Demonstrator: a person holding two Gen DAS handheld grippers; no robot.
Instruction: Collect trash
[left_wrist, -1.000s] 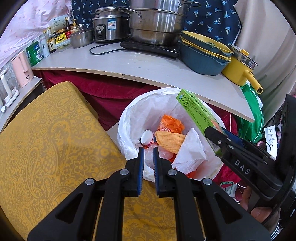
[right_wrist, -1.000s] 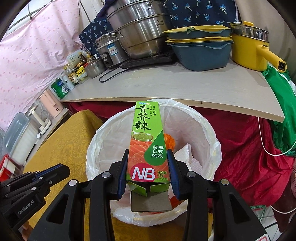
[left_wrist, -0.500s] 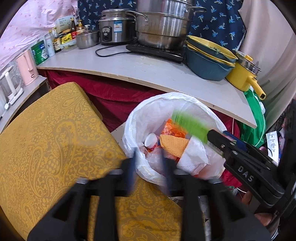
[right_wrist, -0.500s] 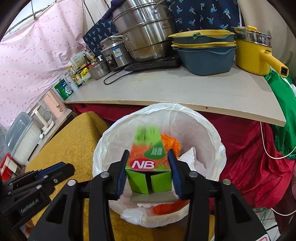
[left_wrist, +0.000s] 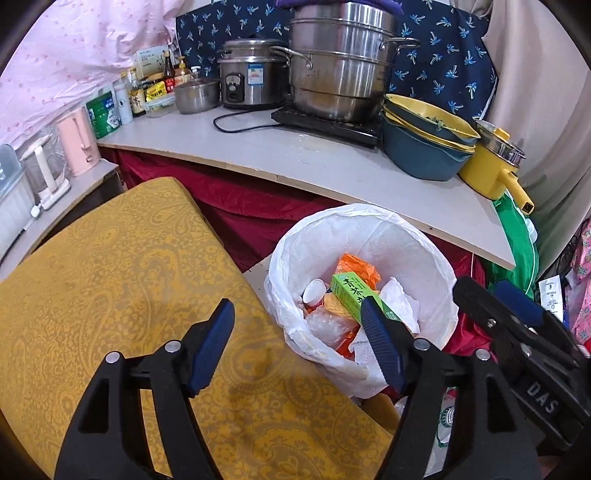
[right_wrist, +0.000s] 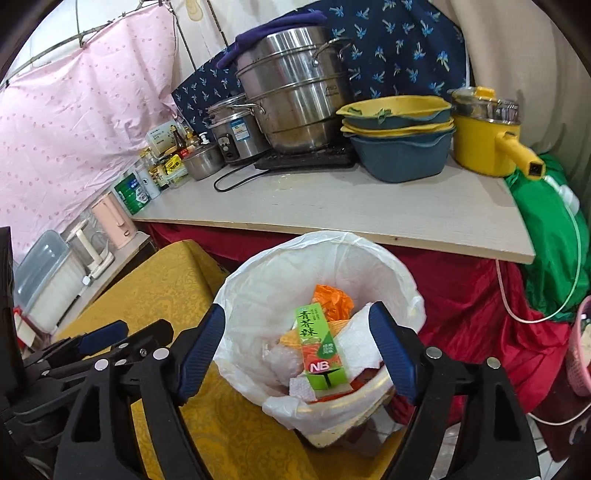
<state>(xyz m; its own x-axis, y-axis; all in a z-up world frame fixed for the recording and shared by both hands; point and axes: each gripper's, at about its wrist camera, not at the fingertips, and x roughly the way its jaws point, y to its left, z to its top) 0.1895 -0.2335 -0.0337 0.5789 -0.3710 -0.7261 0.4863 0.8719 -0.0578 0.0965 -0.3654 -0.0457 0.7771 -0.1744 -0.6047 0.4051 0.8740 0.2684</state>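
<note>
Both tongs have just been opening and gape wide, empty. Below the right gripper (right_wrist: 297, 352), the green wasabi box (right_wrist: 319, 347) lies released in the white-lined trash bin (right_wrist: 321, 258); left gripper (left_wrist: 297, 345) hovers beside it.

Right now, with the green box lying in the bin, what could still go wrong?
1. The green box lies on top of the heaped trash, not deep in the white-lined bin; more items could slide off the heap.
2. The bin stands tight against the yellow-covered table; the left hand-held gripper, jaws just opened and empty, could snag the liner.
3. The right hand-held gripper, also just opened, hangs right over the rim.
</note>
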